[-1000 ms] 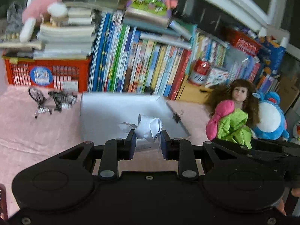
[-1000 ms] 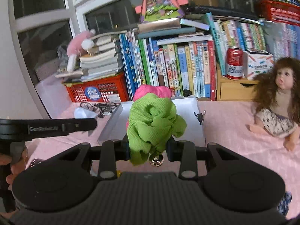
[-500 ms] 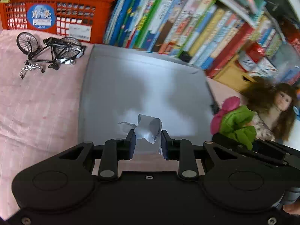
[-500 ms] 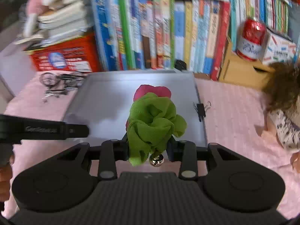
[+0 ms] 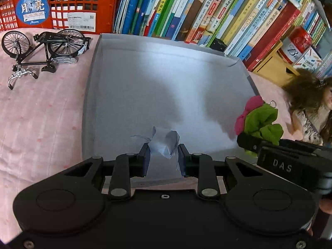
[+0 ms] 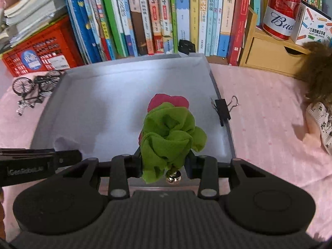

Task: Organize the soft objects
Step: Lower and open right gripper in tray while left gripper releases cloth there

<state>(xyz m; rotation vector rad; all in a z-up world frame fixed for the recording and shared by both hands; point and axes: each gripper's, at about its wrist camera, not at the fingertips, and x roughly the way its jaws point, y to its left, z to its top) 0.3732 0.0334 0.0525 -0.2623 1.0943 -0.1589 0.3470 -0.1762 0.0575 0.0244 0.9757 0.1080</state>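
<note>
Left gripper (image 5: pixel 163 155): we see its jaws nearly together, pads pressing both sides of a small white bow (image 5: pixel 165 142); the bow sticks up from between the fingertips.
Right gripper (image 6: pixel 166 162): we see its jaws narrow and easing apart, with a green scrunchie (image 6: pixel 170 137) filling the gap between them and touching both pads; a pink scrunchie (image 6: pixel 168 101) shows just behind the green one, and a small metal bell (image 6: pixel 173 177) hangs under the bundle.
Bow's place: we find it over the near edge of the grey tray (image 5: pixel 145 87), above the tray floor; we cannot tell whether it touches.
Scrunchies' place: in the right view they hang over the tray's near middle; in the left view the same bundle sits at the tray's right rim, in front of the other tool.
Tray: we see it lying flat on a pink cloth (image 6: pixel 265 112), its far rim against a row of books (image 6: pixel 157 14).
Clip: a black binder clip (image 6: pixel 223 109) is fastened on the tray's right rim.
Left of tray: a toy bicycle (image 5: pixel 41 49) lies on the cloth, near a red crate (image 5: pixel 58 4).
Right of tray: a doll (image 5: pixel 311 105) sits well apart, and a red can (image 6: pixel 281 12) stands on a small wooden drawer (image 6: pixel 267 56).
</note>
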